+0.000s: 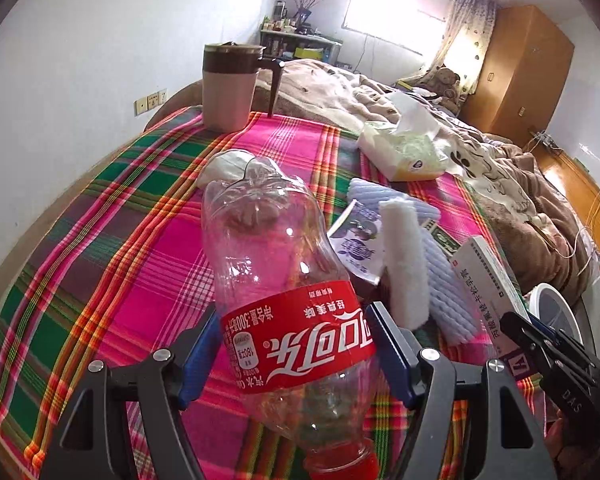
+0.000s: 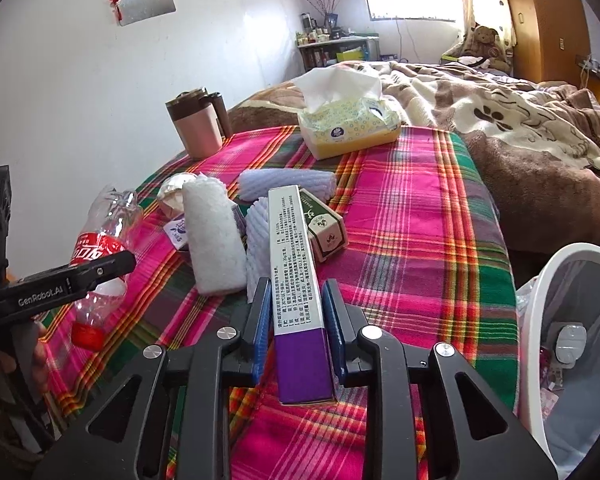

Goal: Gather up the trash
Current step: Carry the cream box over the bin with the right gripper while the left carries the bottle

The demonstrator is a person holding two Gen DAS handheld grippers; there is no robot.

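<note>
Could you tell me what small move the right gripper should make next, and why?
Probably lift the long white and purple box clear of the plaid cloth and swing it right toward the white bin. The right gripper is shut on the box, and the bin stands open just off the cloth's right edge. The left gripper already holds the cola bottle.

Each hand-held gripper: black frame, blue pads, silver screws
</note>
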